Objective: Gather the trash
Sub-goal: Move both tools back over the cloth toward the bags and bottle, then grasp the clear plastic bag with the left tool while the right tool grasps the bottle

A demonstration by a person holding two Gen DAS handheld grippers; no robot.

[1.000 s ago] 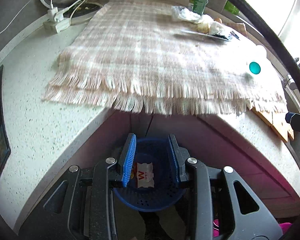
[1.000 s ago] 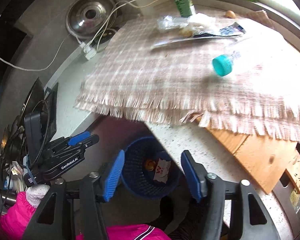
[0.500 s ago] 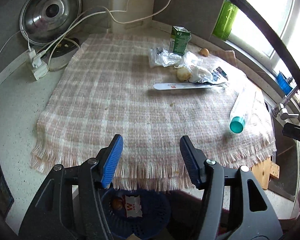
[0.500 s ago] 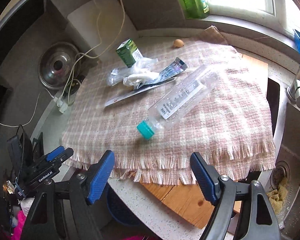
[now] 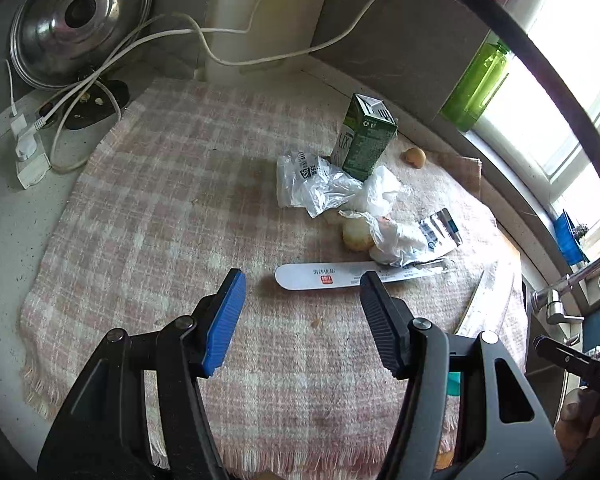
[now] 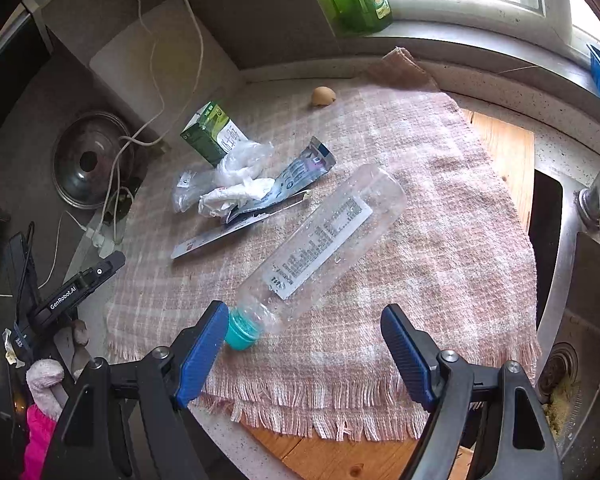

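Item: my left jaws [image 5: 302, 286] stood apart and empty, having just widened, over the checked cloth [image 5: 172, 208] on the bench [image 5: 8, 216]. My right jaws [image 6: 304, 320] stood wide, having just been opening, nothing clamped.

Item: clear bottle [image 6: 324, 236] lay on its side on the cloth; its teal cap [image 6: 241, 329] was partly hidden behind my right jaws' left finger.

Item: green carton [image 5: 364, 138] upright at the far side; crumpled plastic bags [image 5: 320, 186] just beside it, half covering a round pale lump [image 5: 356, 234] I could not identify.

Item: long white wrapper [image 5: 332, 276], far end hidden under the foil packet [image 5: 436, 236].

Item: eggshell [image 6: 322, 96], apart near the wall.
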